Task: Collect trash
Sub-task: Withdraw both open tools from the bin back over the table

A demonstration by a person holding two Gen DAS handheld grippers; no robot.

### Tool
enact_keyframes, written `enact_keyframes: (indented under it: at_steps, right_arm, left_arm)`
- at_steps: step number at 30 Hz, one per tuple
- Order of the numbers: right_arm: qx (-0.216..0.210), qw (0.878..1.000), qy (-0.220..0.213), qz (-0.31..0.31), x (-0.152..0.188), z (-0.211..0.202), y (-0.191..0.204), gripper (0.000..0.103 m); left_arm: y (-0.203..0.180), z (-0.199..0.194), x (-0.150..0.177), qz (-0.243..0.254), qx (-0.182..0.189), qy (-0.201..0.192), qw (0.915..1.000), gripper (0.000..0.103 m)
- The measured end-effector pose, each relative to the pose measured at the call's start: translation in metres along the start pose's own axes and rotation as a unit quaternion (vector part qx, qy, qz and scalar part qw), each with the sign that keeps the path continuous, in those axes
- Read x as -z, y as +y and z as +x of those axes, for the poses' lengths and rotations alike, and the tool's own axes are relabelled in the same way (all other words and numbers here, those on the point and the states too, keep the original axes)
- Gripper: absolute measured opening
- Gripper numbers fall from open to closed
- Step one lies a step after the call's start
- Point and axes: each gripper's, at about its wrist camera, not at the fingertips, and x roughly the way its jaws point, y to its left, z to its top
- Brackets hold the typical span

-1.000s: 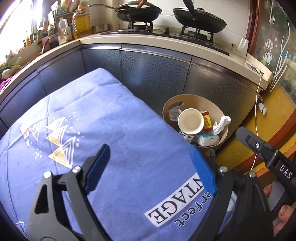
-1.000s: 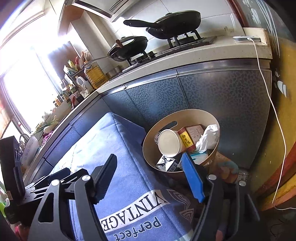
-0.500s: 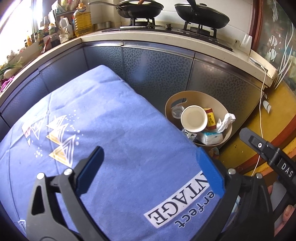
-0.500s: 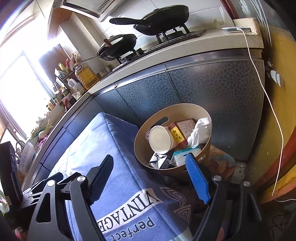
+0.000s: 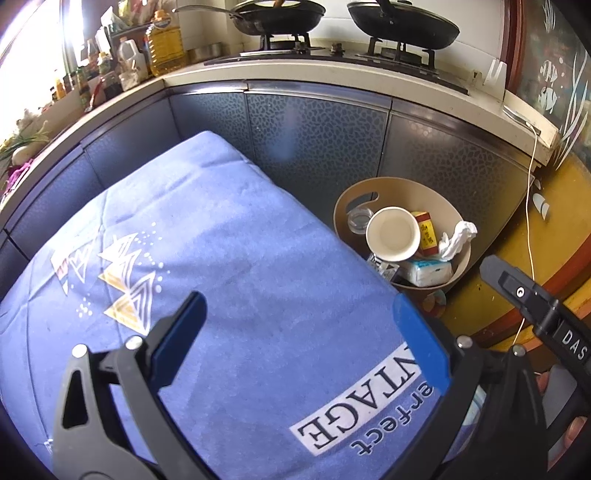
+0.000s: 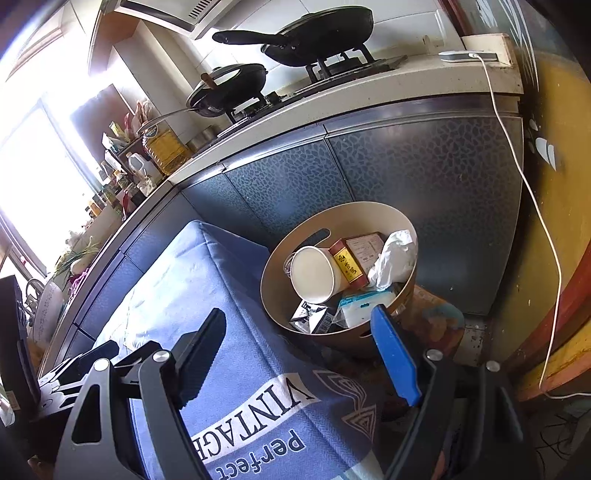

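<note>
Beige bin (image 5: 345,206): round, with a handle slot in its wall; it stands on the floor, just beside the dark cabinet fronts (image 5: 317,140) and close to the corner of the blue cloth (image 5: 229,258).
Trash inside the bin: a white paper cup (image 5: 392,233) lying on its side with the mouth toward the cameras; a red and yellow box (image 5: 424,233) touching the cup; a crumpled white tissue (image 5: 458,238) against the far wall; a soft tissue pack (image 5: 428,271) with light blue print near the front; a clear small jar (image 5: 356,220) behind the cup; a black and white wrapper (image 6: 308,317) at the bottom front.
Blue cloth: covers the desk, printed with triangles and the words "VINTAGE" and "perfect"; no trash is seen on it.
Left gripper (image 5: 299,332): its fingers (image 5: 421,343) stand wide apart above the cloth, nothing between them.
Right gripper (image 6: 299,350): its fingers (image 6: 395,354) are apart too, nothing is held; the right-side fingertip lies in front of the bin rim in the right wrist view.
Hand: fingertips (image 5: 576,428) of a person show at the right edge of the left wrist view.
Kitchen counter (image 5: 332,79): carries a gas stove with two black pans (image 5: 402,24), a big oil bottle (image 5: 164,44) and smaller bottles.
White cable (image 6: 532,192): hangs from the counter end down to the floor.
</note>
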Motion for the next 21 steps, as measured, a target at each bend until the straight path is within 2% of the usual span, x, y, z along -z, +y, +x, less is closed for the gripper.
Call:
enact_keyframes:
  at_steps: [7,12,21]
  right_arm:
    - [0.011,1.000,0.003,-0.011,0.001,0.002,0.004,0.080]
    - [0.037,0.999,-0.002,-0.021,0.000,0.001,0.008,0.086]
    - [0.049,0.997,-0.004,-0.058,0.002,-0.002,0.023,0.091]
  left_arm:
    - [0.000,-0.007,-0.001,-0.004,-0.016,-0.020,0.9997,0.097]
    - [-0.001,-0.015,-0.002,0.003,-0.035,-0.032,0.9989,0.097]
    - [0.010,-0.026,-0.003,-0.022,-0.009,-0.025,0.9994,0.097]
